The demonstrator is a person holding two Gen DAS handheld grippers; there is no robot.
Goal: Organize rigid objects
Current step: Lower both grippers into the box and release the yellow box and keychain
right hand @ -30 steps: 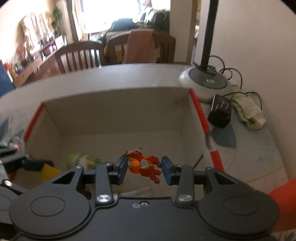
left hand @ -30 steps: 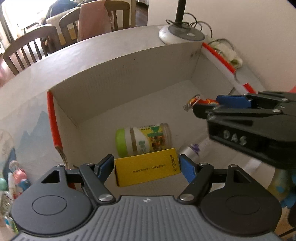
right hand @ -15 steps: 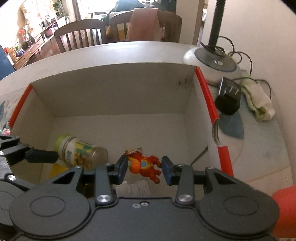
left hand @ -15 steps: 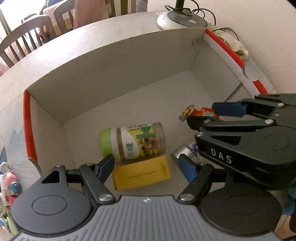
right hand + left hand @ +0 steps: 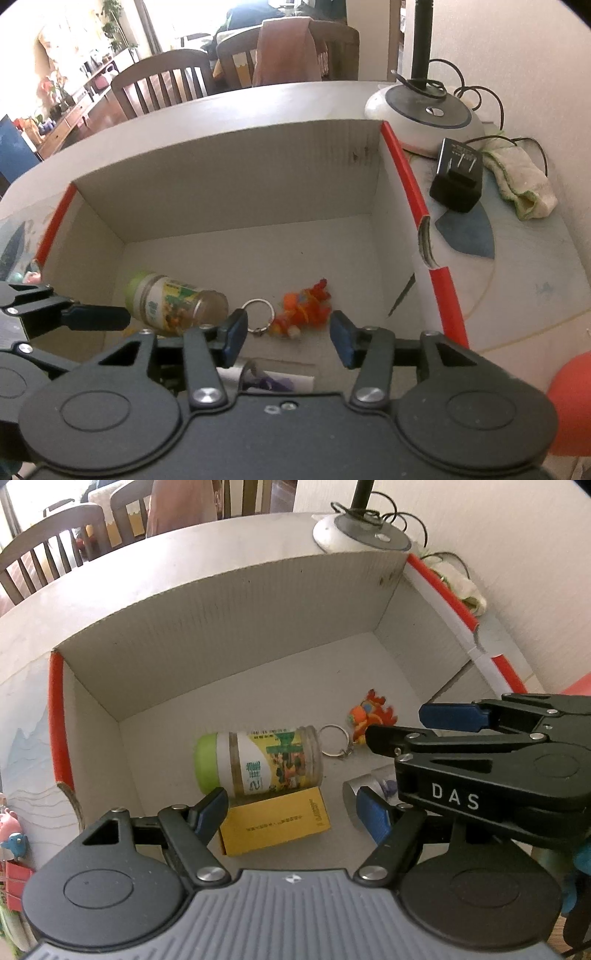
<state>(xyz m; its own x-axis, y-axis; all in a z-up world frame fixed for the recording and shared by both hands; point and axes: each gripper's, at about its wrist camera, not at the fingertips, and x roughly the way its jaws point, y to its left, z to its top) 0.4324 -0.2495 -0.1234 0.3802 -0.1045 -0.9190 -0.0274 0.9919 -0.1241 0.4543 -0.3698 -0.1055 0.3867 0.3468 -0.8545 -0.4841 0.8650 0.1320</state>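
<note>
A: Box contents, left to right?

B: One cardboard box (image 5: 229, 657), open-topped, red tape on both side edges. On its floor: one jar (image 5: 258, 762) with a green lid, lying on its side; one yellow carton (image 5: 275, 821) flat in front of it, touching; one silver packet (image 5: 364, 797), partly hidden; one orange toy keychain (image 5: 304, 308), its ring just beside the jar's base.

A: Grippers?

B: Left gripper (image 5: 291, 812) stood wide over the carton, pads touching nothing. Right gripper (image 5: 288, 334) was opening above the keychain, which lay loose on the floor below, clear of both pads.

A: Step in hand?

B: By my reading, the drop-off: the keychain was delivered and both tools were empty. The next move would call for lifting both clear of the walls and going for whatever remained outside.

A: Surface and room?

B: One pale table (image 5: 258, 99). Left of the box, small toys (image 5: 14, 834), blurred. Right of it, one lamp base (image 5: 424, 118) with cords, one black adapter (image 5: 458, 179), one folded cloth (image 5: 524, 181). Behind, wooden chairs (image 5: 162, 85), one draped with a garment, before bright windows.
</note>
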